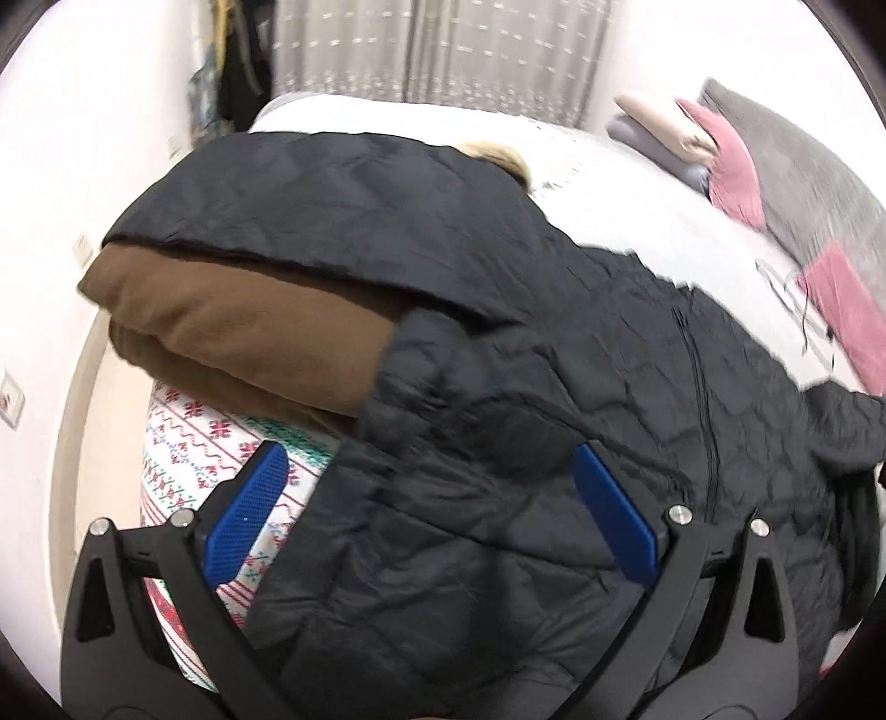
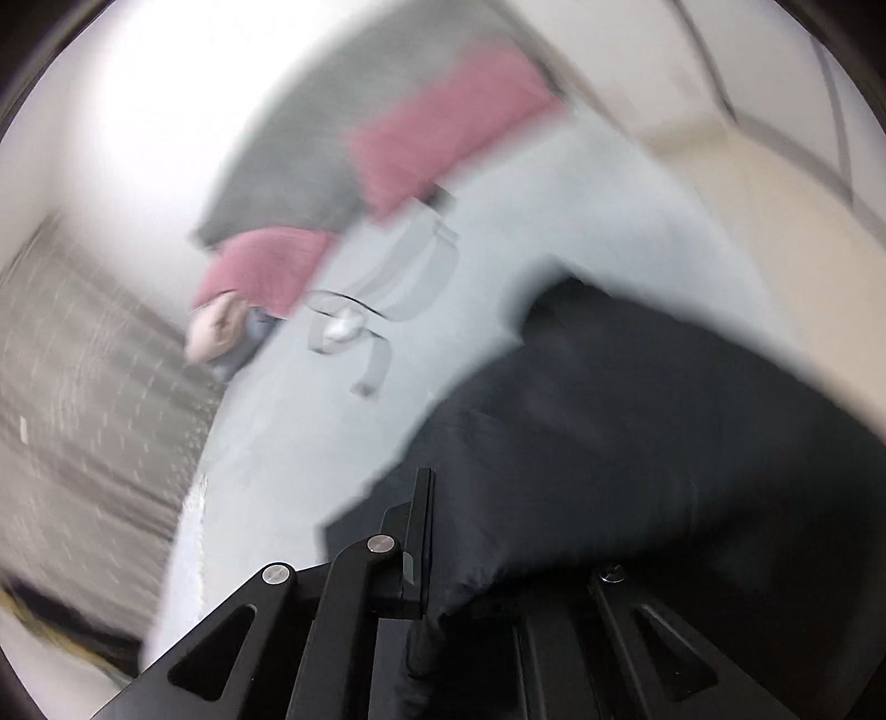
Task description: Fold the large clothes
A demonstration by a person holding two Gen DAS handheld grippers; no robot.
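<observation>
A large black quilted jacket [image 1: 498, 343] with a tan fur hood trim [image 1: 493, 155] lies spread over the bed, partly folded over a brown folded garment [image 1: 232, 332]. My left gripper [image 1: 432, 476] is open above the jacket's lower part, its blue pads [image 1: 249, 509] apart and holding nothing. In the blurred right wrist view, my right gripper [image 2: 437, 554] is shut on the jacket's black fabric [image 2: 637, 471], which drapes over its right finger and hides it.
The bed has a light grey sheet [image 1: 637, 221] and a patterned red, green and white cover [image 1: 188, 443]. Grey and pink pillows [image 1: 736, 166] and folded clothes [image 1: 653, 127] lie at the head. A curtain [image 1: 443, 50] and white wall [image 1: 83, 166] stand behind.
</observation>
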